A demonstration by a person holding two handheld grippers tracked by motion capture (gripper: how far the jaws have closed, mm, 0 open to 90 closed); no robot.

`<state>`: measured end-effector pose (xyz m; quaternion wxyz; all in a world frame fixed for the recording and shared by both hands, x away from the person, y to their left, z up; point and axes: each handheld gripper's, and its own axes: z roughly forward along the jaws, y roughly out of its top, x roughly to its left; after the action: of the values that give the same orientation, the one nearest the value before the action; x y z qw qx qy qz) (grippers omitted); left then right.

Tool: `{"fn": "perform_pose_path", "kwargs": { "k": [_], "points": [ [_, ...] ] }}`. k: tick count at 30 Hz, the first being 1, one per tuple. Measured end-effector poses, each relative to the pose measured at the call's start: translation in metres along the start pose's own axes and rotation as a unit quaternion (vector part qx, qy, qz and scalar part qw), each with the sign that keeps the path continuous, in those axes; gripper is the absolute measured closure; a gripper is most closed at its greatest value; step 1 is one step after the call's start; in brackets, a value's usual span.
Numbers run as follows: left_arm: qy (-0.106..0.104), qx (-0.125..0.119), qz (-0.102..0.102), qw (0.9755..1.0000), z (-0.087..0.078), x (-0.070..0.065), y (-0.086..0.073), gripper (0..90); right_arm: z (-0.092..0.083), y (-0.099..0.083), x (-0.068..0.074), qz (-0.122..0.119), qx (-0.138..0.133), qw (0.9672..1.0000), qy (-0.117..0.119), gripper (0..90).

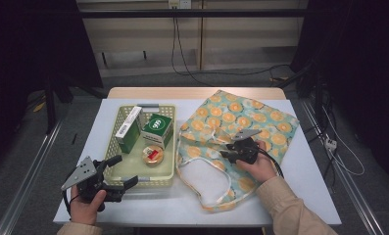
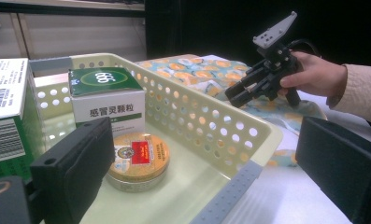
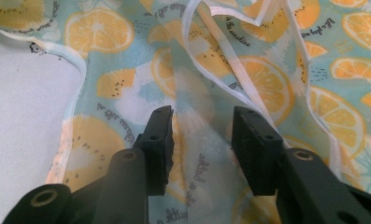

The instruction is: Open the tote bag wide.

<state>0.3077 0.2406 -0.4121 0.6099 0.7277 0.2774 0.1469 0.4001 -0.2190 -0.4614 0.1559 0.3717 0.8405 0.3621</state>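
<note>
On the tabletop [image 1: 309, 191]: a pale perforated basket [image 1: 114, 172] sits on the left half, a fruit-print cloth bag [image 1: 273, 125] on the right half, reaching the far edge.
Basket contents: a tall green-and-white box [image 1: 128, 128] stands at the far left, a green-topped carton [image 1: 157, 129] beside it, and a round tin [image 1: 153, 154] lies nearer you.
Your left gripper [image 1: 119, 172]: you hold it at the basket's near left corner, jaws spread wide and empty, one over the rim.
Left gripper view: it reads the carton's printed face and the tin's red label, which the high view blurs; it also catches your right hand [image 2: 309, 74] across the basket.
Your right gripper [image 1: 226, 148]: you hold it over the middle of the bag, jaws parted, gripping nothing.
Right gripper view: the jaws frame the printed cloth, with the white strap [image 3: 248, 95] running just beside the right-hand jaw; whether they touch the cloth cannot be told.
</note>
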Motion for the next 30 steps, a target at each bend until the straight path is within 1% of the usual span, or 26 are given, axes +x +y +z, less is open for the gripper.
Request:
{"fn": "perform_pose_path", "kwargs": {
  "k": [1, 2, 4, 7, 8, 9, 12, 13, 16, 19, 22, 26, 28, 30],
  "points": [
    [0.000, 0.000, -0.001, 1.0000, 0.000, 0.000, 0.000, 4.5, 0.000, 0.000, 0.000, 0.001, 0.001, 1.0000, -0.001, 62.7],
    [0.000, -0.002, -0.002, 1.0000, 0.000, 0.000, 0.000, 4.5, 0.000, 0.000, 0.000, 0.000, 0.001, 1.0000, -0.004, 65.6],
    [0.002, -0.003, -0.005, 1.0000, -0.001, 0.000, 0.000, 4.6, 0.001, 0.001, 0.000, -0.002, 0.001, 1.0000, -0.004, 73.8],
    [0.000, -0.004, -0.004, 1.0000, 0.000, -0.001, 0.000, 4.5, 0.002, 0.002, -0.003, 0.003, 0.000, 0.9999, -0.012, 84.5],
    [0.000, -0.002, -0.002, 1.0000, 0.000, -0.001, 0.000, 4.5, 0.002, 0.003, -0.004, 0.001, 0.002, 0.9999, -0.016, 87.2],
    [-0.001, -0.003, -0.004, 1.0000, 0.000, -0.001, 0.000, 4.5, 0.003, 0.003, -0.004, 0.006, 0.003, 0.9999, -0.016, 88.6],
    [0.000, -0.001, -0.001, 1.0000, 0.000, 0.000, 0.000, 4.5, 0.003, 0.004, -0.007, 0.021, 0.005, 0.9997, -0.010, 89.7],
    [0.001, 0.000, -0.001, 1.0000, 0.000, 0.000, 0.000, 4.5, 0.003, 0.004, -0.007, 0.022, 0.006, 0.9997, -0.009, 90.0],
    [0.000, 0.000, -0.001, 1.0000, 0.000, 0.000, 0.000, 4.5, 0.001, 0.006, -0.006, 0.017, 0.013, 0.9997, -0.008, 90.0],
    [0.001, 0.000, -0.002, 1.0000, 0.000, 0.000, 0.000, 4.5, -0.003, 0.009, -0.002, 0.011, 0.013, 0.9998, -0.001, 90.0],
    [0.002, 0.000, -0.004, 1.0000, 0.000, 0.000, 0.000, 4.5, -0.010, 0.012, 0.004, 0.011, 0.006, 0.9998, 0.015, 90.0],
    [0.000, -0.001, -0.001, 1.0000, 0.000, -0.001, 0.001, 4.5, -0.022, 0.018, 0.012, 0.005, -0.003, 0.9993, 0.036, 90.0],
    [-0.001, -0.001, -0.001, 1.0000, 0.001, -0.002, 0.001, 4.5, -0.028, 0.022, 0.015, 0.005, -0.013, 0.9991, 0.039, 90.0],
    [-0.002, 0.000, -0.001, 1.0000, 0.001, -0.002, 0.001, 4.5, -0.034, 0.025, 0.014, 0.005, -0.020, 0.9989, 0.041, 90.0]
  ]
}}
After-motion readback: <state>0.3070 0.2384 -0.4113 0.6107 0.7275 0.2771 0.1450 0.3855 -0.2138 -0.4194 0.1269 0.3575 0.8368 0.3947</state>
